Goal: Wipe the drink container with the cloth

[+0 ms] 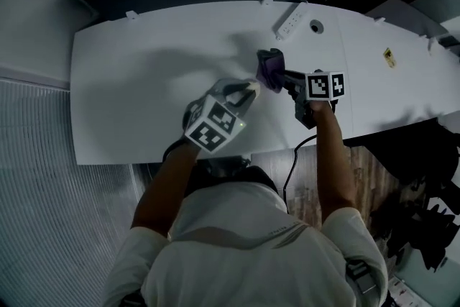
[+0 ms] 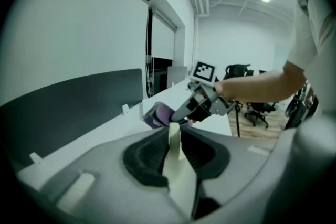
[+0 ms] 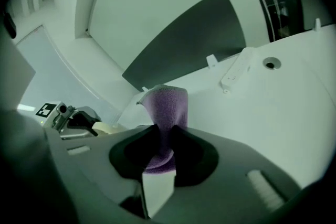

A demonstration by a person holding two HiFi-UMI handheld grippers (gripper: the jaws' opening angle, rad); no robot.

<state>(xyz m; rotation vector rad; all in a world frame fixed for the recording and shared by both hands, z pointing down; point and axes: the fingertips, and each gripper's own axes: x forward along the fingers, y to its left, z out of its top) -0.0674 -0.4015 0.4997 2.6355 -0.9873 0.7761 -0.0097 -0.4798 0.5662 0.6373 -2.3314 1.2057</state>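
Pinching a purple cloth (image 3: 167,105), the right gripper (image 3: 164,131) has its jaws closed on the fabric, which bunches up above them at centre frame. The left gripper (image 2: 174,131) has its jaws clamped on a pale cream drink container (image 2: 175,147), seen edge-on at lower centre. In the head view, cloth and container sit close together at mid-frame over the white table (image 1: 136,75). A power strip (image 1: 290,23) lies toward the upper right.
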